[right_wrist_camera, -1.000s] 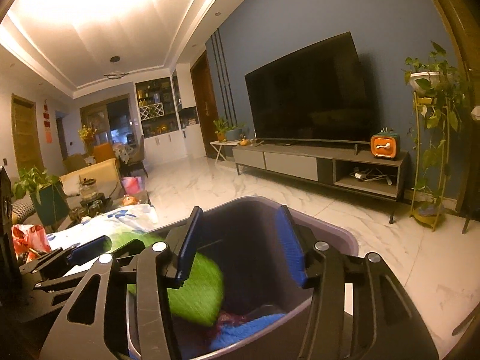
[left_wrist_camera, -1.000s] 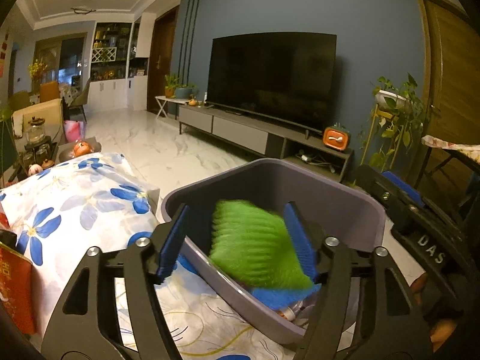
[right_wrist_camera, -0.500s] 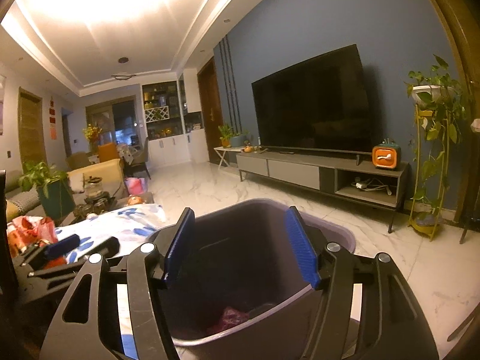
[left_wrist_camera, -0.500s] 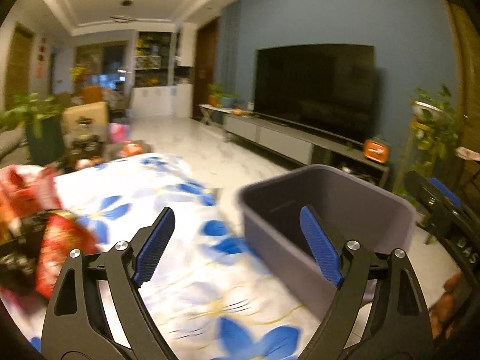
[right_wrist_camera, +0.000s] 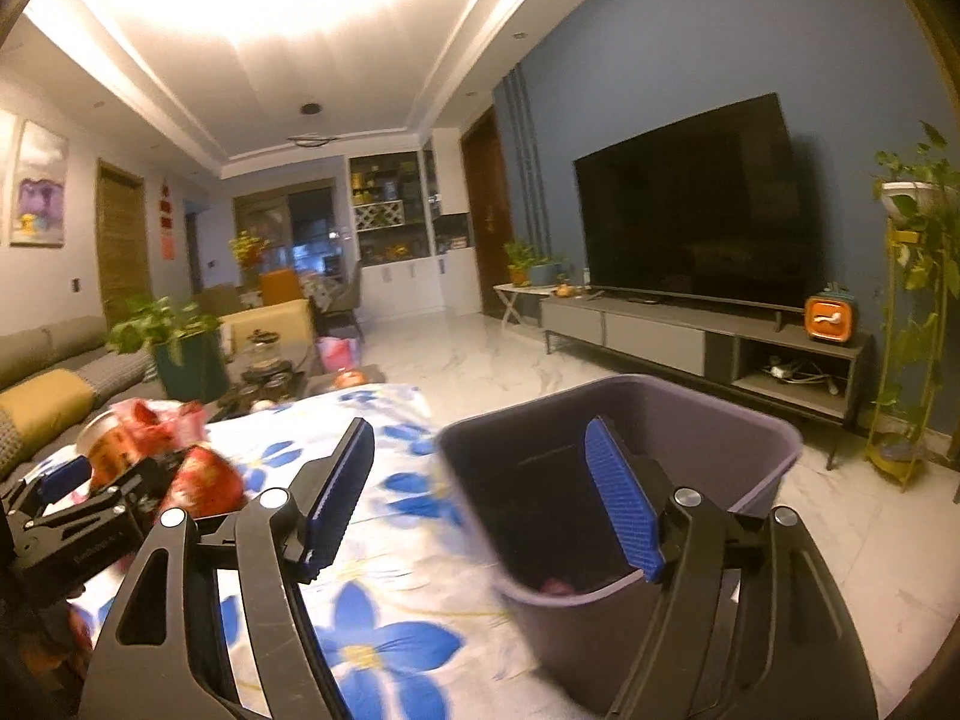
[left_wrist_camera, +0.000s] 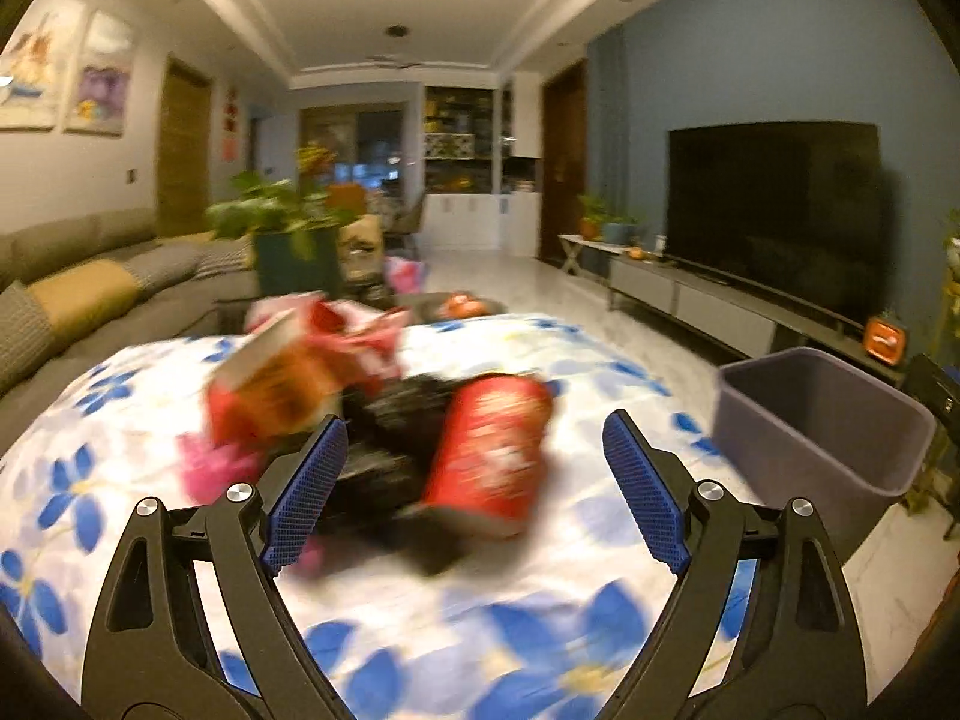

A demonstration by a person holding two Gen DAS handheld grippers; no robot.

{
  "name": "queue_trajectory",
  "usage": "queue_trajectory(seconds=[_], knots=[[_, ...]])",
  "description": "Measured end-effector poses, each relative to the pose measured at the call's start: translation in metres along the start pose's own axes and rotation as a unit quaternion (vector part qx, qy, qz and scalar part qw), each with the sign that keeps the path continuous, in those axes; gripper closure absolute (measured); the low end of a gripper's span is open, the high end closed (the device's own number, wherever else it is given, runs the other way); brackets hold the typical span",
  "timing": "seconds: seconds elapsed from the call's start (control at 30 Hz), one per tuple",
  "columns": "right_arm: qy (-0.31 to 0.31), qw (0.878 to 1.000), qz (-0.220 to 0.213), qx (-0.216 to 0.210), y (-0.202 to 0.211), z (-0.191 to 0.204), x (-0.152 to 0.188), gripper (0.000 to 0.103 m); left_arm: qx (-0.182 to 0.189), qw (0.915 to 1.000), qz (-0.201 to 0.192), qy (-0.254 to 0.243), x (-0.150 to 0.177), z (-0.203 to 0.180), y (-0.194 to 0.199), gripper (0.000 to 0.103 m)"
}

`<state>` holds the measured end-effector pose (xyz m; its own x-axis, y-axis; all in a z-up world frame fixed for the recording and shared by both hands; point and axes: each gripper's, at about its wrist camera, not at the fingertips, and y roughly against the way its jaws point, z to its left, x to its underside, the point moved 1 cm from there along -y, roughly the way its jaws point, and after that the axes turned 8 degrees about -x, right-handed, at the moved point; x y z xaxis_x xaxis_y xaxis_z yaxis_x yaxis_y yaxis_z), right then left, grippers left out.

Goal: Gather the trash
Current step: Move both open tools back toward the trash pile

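red can (left_wrist_camera: 489,450) is seen at 12 o'clock of the left gripper (left_wrist_camera: 474,492), long axis running 12–6. jaws are spread, nothing held. right gripper (right_wrist_camera: 480,498) is also spread and empty, aimed toward the bin (right_wrist_camera: 774,480).

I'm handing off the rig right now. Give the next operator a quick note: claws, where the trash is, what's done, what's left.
Left claw: open, empty, aimed at the trash pile.
Right claw: open, empty, over the grey bin.
Bin stands beside the floral-cloth table, some trash already inside.
Left on the table: red can, red-orange carton, pink and black wrappers, blurred.
Next: probably the can.
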<state>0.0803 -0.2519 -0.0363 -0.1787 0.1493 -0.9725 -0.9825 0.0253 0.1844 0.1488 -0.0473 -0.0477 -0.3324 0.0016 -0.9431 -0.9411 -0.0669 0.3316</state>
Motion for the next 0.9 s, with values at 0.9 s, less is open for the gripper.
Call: queue_trajectory(seconds=[0.9], knots=[[0.051, 0.989, 0.078, -0.112, -0.07, 0.137, 0.038, 0.031, -0.142, 0.9875, 0.016, 0.066, 0.021, 0.155, 0.011, 0.017]])
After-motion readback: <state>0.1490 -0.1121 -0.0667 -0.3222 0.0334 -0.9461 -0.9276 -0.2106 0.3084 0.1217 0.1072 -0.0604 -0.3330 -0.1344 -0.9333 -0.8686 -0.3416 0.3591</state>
